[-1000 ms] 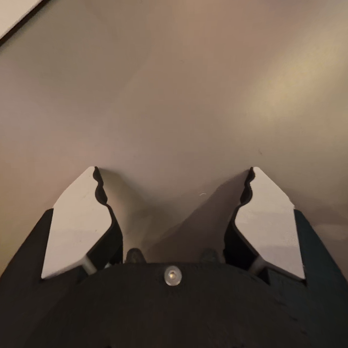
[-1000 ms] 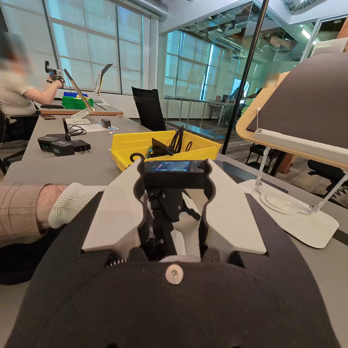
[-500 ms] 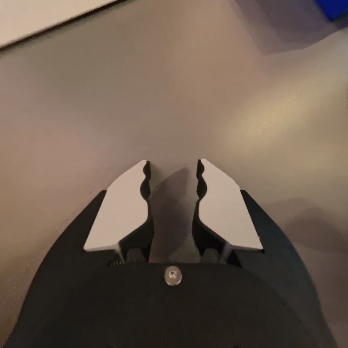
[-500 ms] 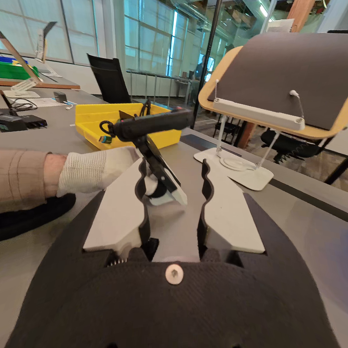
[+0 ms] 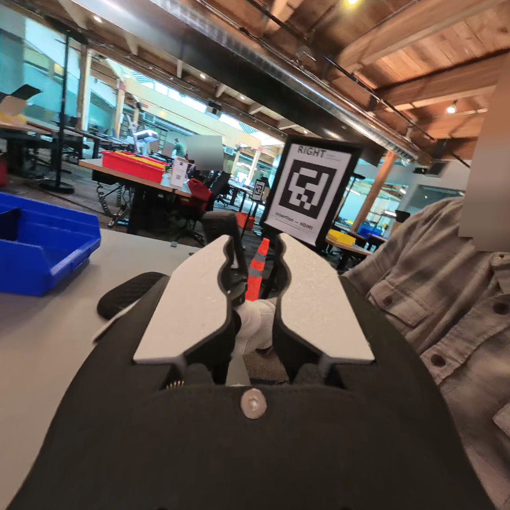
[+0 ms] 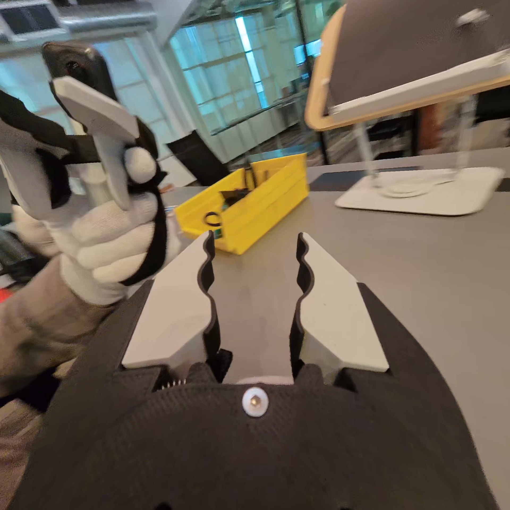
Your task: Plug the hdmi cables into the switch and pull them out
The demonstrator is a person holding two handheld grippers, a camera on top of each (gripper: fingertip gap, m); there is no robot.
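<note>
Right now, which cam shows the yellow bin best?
Right wrist view: the yellow bin sits on the grey table beyond the open right gripper, dark cables inside. Left wrist view shows none of it, only a blue bin.

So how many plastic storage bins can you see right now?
3. A blue bin on the table at left, a red bin on a far table, and a yellow bin beyond the right fingers. More may be hidden.

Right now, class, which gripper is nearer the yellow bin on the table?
Right, most likely. The right gripper points straight at the yellow bin, low over the table. The left gripper is raised off to the bin's left, farther back.
</note>
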